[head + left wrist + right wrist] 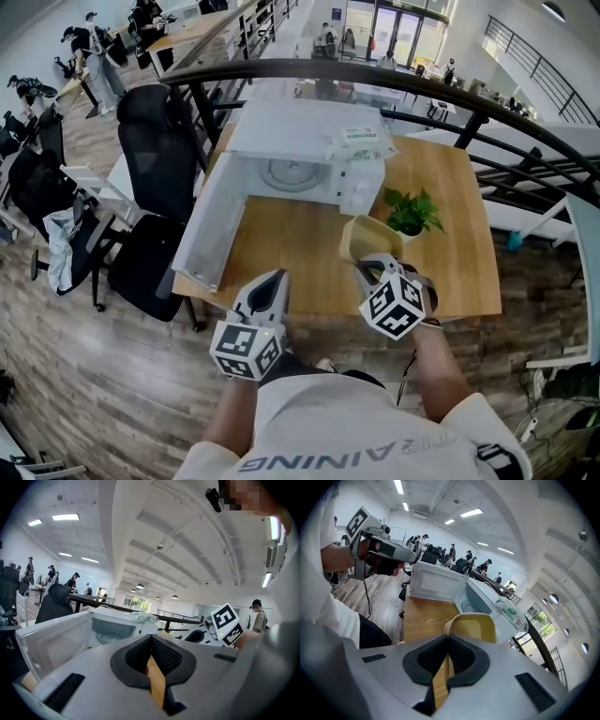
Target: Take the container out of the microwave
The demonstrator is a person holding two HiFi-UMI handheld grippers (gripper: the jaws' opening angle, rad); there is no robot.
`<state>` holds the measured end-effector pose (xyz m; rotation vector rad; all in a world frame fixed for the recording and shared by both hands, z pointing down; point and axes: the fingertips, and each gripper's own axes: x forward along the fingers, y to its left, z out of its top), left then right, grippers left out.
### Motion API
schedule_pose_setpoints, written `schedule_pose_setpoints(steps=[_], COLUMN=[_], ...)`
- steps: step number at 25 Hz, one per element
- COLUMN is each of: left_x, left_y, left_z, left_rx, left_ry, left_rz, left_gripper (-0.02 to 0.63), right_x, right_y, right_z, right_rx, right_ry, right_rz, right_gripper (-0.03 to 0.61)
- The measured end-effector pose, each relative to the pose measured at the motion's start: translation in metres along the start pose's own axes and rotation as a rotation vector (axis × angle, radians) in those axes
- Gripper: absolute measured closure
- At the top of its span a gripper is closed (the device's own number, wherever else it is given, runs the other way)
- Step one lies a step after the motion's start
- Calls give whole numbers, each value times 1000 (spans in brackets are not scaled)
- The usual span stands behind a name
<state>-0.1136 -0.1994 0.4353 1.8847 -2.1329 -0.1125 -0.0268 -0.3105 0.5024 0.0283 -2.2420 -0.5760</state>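
Observation:
The white microwave (309,141) stands at the far side of the wooden table (441,272), its door (211,225) swung open to the left and the glass turntable (286,173) bare inside. My right gripper (367,265) is shut on the near rim of a yellow container (370,239), which hangs above the table in front of the microwave. In the right gripper view the pads pinch the container (476,625) wall. My left gripper (278,278) hovers near the table's front edge, shut, with nothing between its pads.
A small green potted plant (412,214) sits just right of the container. Black office chairs (159,141) stand left of the table. A dark curved railing (375,70) runs behind the microwave. People stand at desks far off.

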Motion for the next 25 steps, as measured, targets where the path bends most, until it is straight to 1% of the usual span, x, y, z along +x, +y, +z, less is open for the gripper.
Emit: schedule_pose_setpoints(steps=[4, 10, 25], left_x=[-6, -10, -13], left_y=[-12, -21, -21], left_z=[1, 1, 5], left_rx=[19, 30, 24], left_ry=[3, 6, 2], left_rz=[-3, 2, 4], left_gripper=[583, 583, 583], right_x=[-11, -16, -13], right_y=[2, 7, 17], right_z=[-3, -2, 5], right_rx=[1, -5, -36], right_ry=[-4, -24, -33], right_rz=[-11, -3, 26], right_gripper=[549, 549, 549])
